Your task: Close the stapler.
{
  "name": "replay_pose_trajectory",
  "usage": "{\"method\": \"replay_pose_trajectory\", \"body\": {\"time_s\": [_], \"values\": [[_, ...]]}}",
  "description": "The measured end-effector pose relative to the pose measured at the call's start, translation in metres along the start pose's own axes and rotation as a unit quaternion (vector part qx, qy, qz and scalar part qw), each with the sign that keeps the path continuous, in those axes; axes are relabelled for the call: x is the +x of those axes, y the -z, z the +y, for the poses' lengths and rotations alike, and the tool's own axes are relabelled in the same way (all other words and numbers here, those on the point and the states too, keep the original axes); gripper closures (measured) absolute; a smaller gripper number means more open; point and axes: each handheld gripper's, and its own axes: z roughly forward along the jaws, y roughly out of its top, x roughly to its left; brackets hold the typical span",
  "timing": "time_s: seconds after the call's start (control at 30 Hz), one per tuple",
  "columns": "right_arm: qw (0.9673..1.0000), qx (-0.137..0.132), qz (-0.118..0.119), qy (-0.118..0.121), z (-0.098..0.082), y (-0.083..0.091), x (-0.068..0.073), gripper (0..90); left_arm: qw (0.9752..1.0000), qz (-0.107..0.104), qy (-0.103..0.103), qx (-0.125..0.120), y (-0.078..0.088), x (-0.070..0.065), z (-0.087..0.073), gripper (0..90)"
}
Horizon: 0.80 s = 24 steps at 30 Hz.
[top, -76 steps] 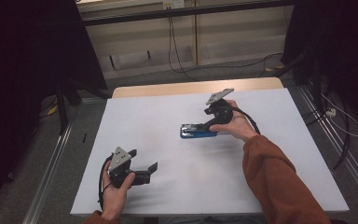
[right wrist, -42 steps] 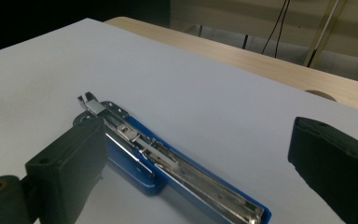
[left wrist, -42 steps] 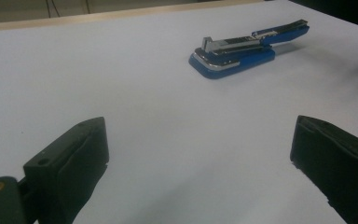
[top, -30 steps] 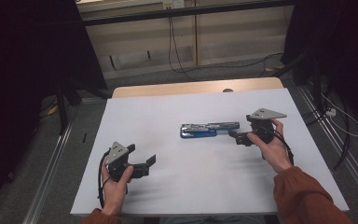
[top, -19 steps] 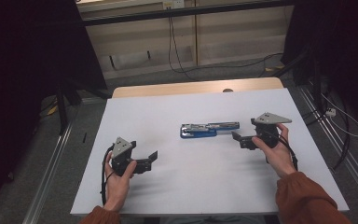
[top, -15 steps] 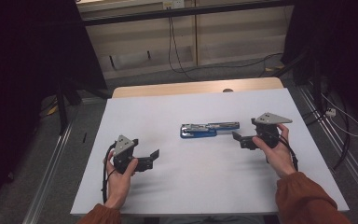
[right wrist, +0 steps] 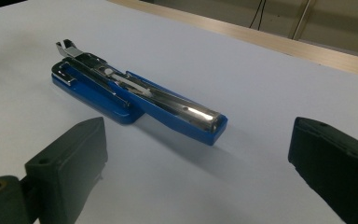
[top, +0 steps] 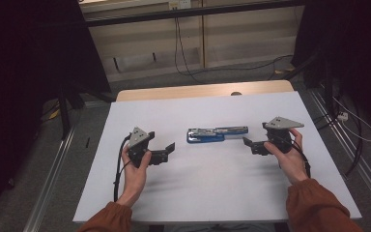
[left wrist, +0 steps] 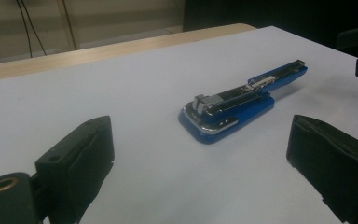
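Since the picture from two and a half seconds back, the right gripper point(top: 252, 145) has let go of the stapler point(top: 217, 134) and drawn away to the right side of the table point(top: 212, 193), while the left gripper point(top: 166, 151) has edged forward and inward a little toward the middle. Over the last half second, hardly anything has shifted.

Nearest in the high view, two rust-coloured sleeves come in from the 6 o'clock edge, each hand wrapped round its tool. The left gripper sits at about 9 o'clock from the stapler, its jaws spread wide and holding nothing; in the left gripper view the stapler point(left wrist: 242, 103) lies on the white surface ahead, between the two black jaws but well short of touching either. The right gripper sits at about 3 o'clock from the stapler, jaws likewise wide apart and empty; in the right gripper view the stapler point(right wrist: 135, 95) lies ahead toward 11 o'clock, apart from both jaws.

Farther out, the stapler rests flat near the centre of the table, blue with its metal top arm swung open so it stretches in a long line running left to right.

Beyond it, at 12 o'clock, a bare wooden strip point(top: 203, 90) shows along the far edge of the table.
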Motion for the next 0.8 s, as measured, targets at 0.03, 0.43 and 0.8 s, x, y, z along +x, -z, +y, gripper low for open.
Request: {"method": "replay_pose_trajectory", "body": {"time_s": [0.03, 0.43, 0.8], "values": [[1.0, 0.001, 0.003, -0.003, -0.001, 0.0, -0.001, 6.5, 1.0, -0.003, -0.004, 0.004, -0.003, 0.0, 0.001, 7.2], [0.9991, 0.015, 0.029, -0.029, -0.005, -0.009, -0.008, 11.0, 0.9996, -0.017, -0.019, 0.01, -0.03, -0.001, 0.007, 4.4], [0.9987, 0.013, 0.045, -0.022, -0.006, -0.016, -0.006, 17.7, 0.9991, -0.028, -0.033, -0.002, -0.053, 0.002, 0.013, 3.8]]}}
